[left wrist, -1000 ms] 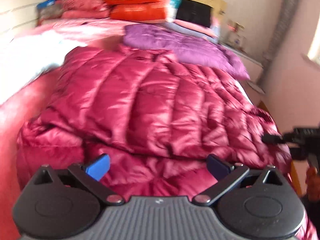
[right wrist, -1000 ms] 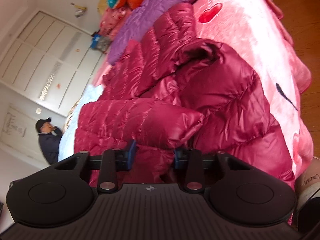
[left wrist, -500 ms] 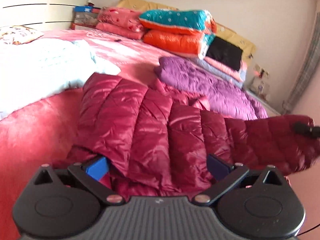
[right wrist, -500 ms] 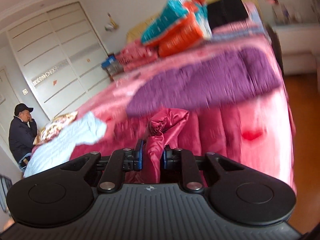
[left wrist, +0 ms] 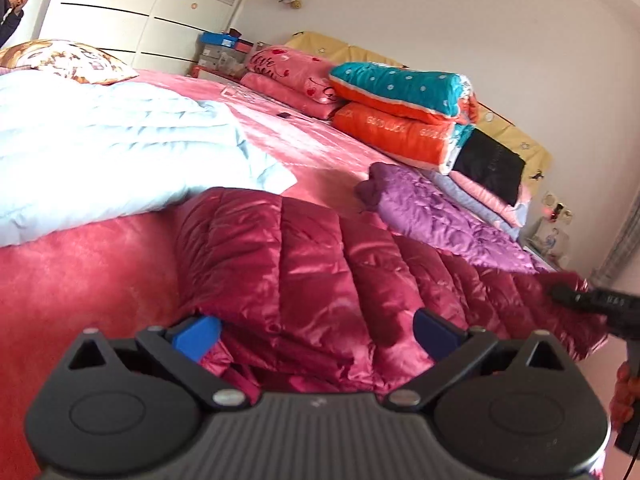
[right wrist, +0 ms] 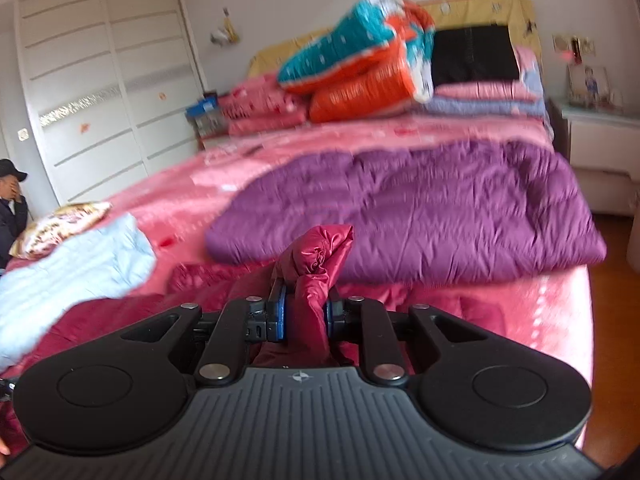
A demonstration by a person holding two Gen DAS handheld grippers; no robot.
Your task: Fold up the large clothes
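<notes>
Pink bedspread point(left wrist: 320, 148) covers bed; folded quilts stacked by headboard. Maroon down jacket point(left wrist: 312, 276) lies across near edge, purple quilt point(right wrist: 420, 208) beyond it, pale blue quilt point(left wrist: 100, 152) to left. Left gripper point(left wrist: 316, 334) jaws wide, jacket bulging between, blue pads apart from fabric; jacket's near hem hidden behind gripper body. Right gripper point(right wrist: 304, 310) jaws have just been closing, now narrow, pinching bunched jacket fabric; right-wrist view blurred. Person point(right wrist: 10, 208) at far left, cut off by frame.
</notes>
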